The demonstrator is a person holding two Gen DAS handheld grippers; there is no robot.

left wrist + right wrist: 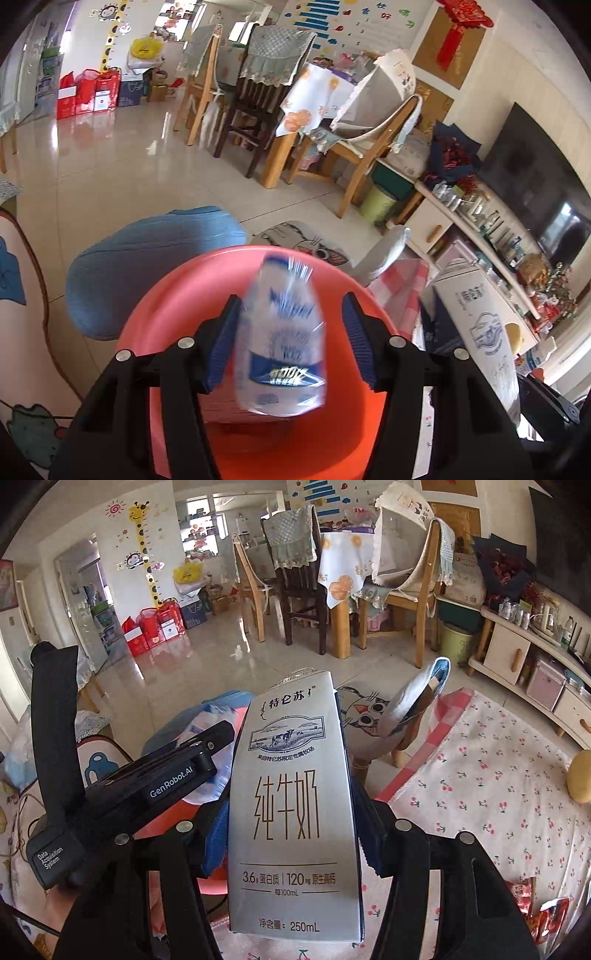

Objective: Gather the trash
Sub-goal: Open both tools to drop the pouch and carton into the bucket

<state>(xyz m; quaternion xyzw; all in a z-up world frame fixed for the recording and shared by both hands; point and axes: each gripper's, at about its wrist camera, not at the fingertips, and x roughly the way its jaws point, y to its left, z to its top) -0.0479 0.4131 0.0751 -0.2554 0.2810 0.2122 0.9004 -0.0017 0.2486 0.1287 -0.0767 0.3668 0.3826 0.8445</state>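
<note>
In the left wrist view my left gripper [290, 343] is open above a red plastic bin [184, 295]. A blue and white plastic wrapper [282, 339], blurred by motion, hangs between the spread blue pads [223, 343] over the bin's mouth, touching neither clearly. In the right wrist view my right gripper [291, 834] is shut on an upright silver milk carton [291, 812] marked 250mL. The left gripper's black body [147, 779] shows to the carton's left, with the wrapper [207, 771] and the red bin [173, 819] behind it.
A blue cushion [147, 266] lies behind the bin. A cat-face stool [365, 716] stands beyond the carton. A cherry-print cloth [487, 794] covers the surface at right, with red snack wrappers [543, 912] near its edge. Dining chairs and a table [332, 583] stand farther back.
</note>
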